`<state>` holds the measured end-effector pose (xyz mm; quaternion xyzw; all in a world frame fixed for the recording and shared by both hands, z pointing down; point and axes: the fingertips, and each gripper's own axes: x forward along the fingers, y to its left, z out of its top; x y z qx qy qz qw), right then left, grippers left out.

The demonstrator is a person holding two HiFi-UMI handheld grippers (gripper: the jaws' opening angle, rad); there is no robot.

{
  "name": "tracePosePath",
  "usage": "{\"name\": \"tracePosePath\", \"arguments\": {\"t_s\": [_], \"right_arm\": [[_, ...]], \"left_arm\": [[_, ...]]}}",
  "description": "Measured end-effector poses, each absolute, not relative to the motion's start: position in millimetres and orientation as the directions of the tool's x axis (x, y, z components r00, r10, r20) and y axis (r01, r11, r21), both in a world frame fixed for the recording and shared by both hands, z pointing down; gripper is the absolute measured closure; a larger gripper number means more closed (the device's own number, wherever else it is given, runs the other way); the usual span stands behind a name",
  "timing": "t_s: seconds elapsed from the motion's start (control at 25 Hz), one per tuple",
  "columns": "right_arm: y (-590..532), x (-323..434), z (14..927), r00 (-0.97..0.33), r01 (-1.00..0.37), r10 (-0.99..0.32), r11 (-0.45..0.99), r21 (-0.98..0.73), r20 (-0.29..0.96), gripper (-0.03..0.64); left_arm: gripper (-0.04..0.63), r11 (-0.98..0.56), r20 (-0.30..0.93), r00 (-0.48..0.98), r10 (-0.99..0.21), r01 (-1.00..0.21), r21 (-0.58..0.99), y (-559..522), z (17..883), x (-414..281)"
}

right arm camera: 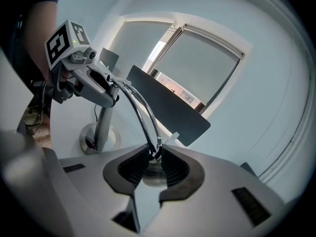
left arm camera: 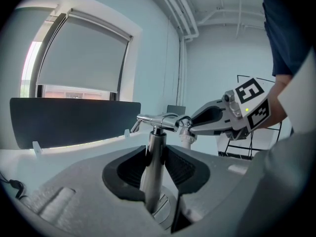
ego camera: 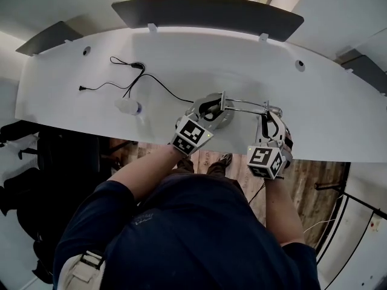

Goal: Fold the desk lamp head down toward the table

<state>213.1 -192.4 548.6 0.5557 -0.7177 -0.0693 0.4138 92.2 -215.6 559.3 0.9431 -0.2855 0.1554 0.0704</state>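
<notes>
At desk [ego camera: 72, 89] front edge, 6 o'clock: lamp post [left arm camera: 153, 177] upright, left gripper [ego camera: 210, 109] clamped on it. Lamp arm [ego camera: 245, 104] runs toward 3 o'clock; right gripper [right arm camera: 154, 155] clamped on its far end, above lamp head [right arm camera: 149, 174].

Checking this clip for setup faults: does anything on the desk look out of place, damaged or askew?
Nothing looks damaged or spilled. Only the black cable sprawls loose across the white desk, one plug end lying free.
</notes>
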Motion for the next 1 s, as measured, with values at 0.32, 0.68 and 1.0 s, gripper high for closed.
{"name": "tracePosePath", "arguments": {"t_s": [0.32, 0.68, 1.0], "right_arm": [[-193.5, 202.8, 583.3, -0.152, -0.82, -0.787, 0.438, 0.369, 0.598, 0.531], [-195.7, 186.5, 612.5, -0.223, -0.871, -0.758, 0.437, 0.223, 0.613, 0.531], [-197.6, 176.0, 622.9, -0.235, -0.883, -0.755, 0.429, 0.191, 0.612, 0.531]], "left_arm": [[0.472, -0.818, 0.341, 0.78, -0.525, -0.573, 0.049, -215.3, 560.3, 93.4], [0.472, -0.809, 0.343, 0.771, -0.537, -0.585, 0.049, -215.4, 561.1, 94.7], [0.472, -0.805, 0.342, 0.767, -0.543, -0.592, 0.048, -216.0, 560.8, 93.9]]}}
